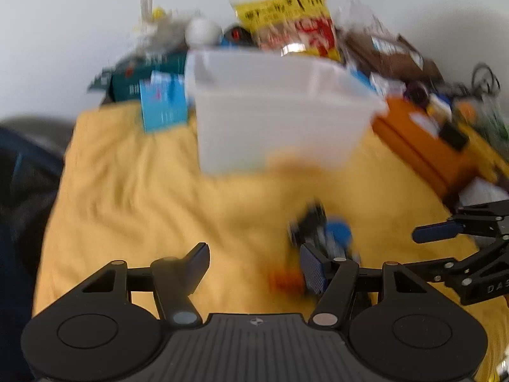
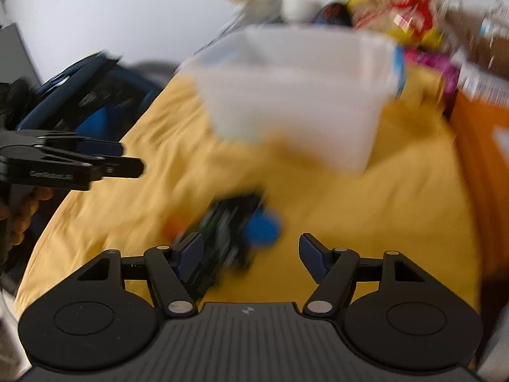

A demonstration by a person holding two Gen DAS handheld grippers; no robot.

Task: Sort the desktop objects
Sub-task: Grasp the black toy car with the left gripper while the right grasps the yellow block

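Observation:
Both views are motion-blurred. A translucent white bin (image 1: pixel 273 111) stands on the yellow cloth (image 1: pixel 143 191); it also shows in the right wrist view (image 2: pixel 296 95). A small pile lies in front of it: a dark boxy object (image 2: pixel 226 222), a blue round object (image 2: pixel 262 226) and a small orange piece (image 2: pixel 173 224). The pile shows in the left wrist view as the dark object (image 1: pixel 310 222), the blue one (image 1: pixel 338 232) and the orange piece (image 1: pixel 284 281). My left gripper (image 1: pixel 254 264) is open and empty, left of the pile. My right gripper (image 2: pixel 251 254) is open, just before the pile.
Clutter lines the back: a yellow snack bag (image 1: pixel 286 16), a blue carton (image 1: pixel 162 102), a teal box (image 1: pixel 140 79), a white ball (image 1: pixel 202 30), an orange box (image 1: pixel 423 140) at right. A dark chair (image 2: pixel 89 95) stands beyond the cloth's left edge.

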